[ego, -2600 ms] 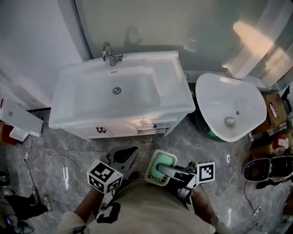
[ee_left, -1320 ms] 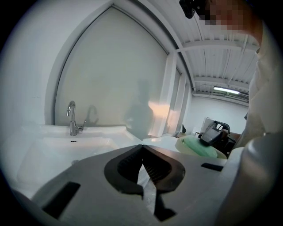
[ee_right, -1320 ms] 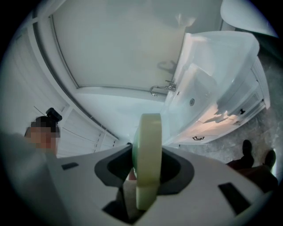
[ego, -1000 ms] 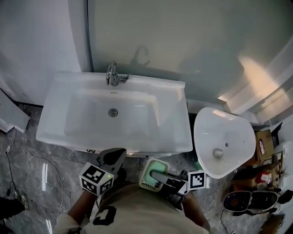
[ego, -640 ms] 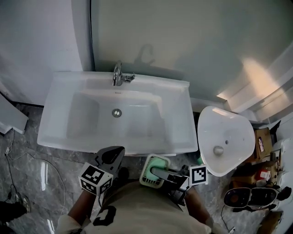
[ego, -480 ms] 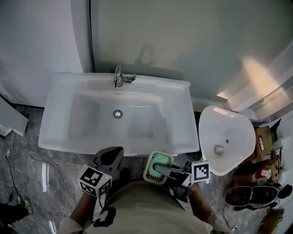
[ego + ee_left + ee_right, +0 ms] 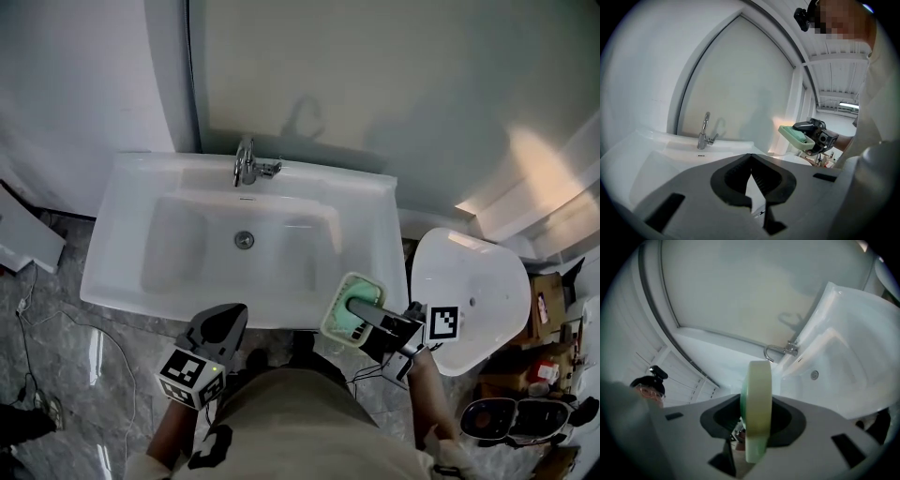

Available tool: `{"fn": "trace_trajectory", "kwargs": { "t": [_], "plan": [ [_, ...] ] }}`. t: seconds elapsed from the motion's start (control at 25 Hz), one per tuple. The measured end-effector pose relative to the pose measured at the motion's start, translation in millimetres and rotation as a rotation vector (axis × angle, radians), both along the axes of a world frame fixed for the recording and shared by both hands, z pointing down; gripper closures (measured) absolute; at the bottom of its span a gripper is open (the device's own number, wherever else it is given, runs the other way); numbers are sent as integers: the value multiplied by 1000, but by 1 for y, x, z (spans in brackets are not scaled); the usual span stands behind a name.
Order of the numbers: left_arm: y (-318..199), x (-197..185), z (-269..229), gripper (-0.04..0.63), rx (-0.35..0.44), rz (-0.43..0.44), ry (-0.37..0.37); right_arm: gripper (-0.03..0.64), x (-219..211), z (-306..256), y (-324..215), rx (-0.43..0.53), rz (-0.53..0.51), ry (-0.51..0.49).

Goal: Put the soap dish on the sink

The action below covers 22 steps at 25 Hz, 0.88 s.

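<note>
Head view: right claw (image 7: 351,306), pinching green soap dish (image 7: 339,321), now over front-right corner of sink (image 7: 377,225); half second back it hung short of front rim. Left claw (image 7: 221,324) short of front rim.
Left gripper view: jaws pressed together, empty.
Right gripper view: dish edge-on between jaws, sink beyond. Carry looks nearly done; set-down remains.
</note>
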<state>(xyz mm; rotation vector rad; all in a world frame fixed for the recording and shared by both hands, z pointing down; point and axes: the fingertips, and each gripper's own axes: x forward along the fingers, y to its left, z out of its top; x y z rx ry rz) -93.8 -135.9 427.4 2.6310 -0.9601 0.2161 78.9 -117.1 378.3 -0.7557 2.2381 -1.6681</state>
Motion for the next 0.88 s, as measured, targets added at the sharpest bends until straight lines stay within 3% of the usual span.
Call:
{"fn": "trace_trajectory", "kwargs": {
  "t": [0.32,0.6,0.88],
  "plan": [
    [-19,47,-2,577,-50,-46,-24,466,72,-18,-56,72,25,-6],
    [-42,98,-10,577,-65,-19,-109,466,136,-12,-88,114,30,60],
    [-62,134,-6,577,-88,-23,-147,468,179,14,-127,182,-29,243]
  ]
}}
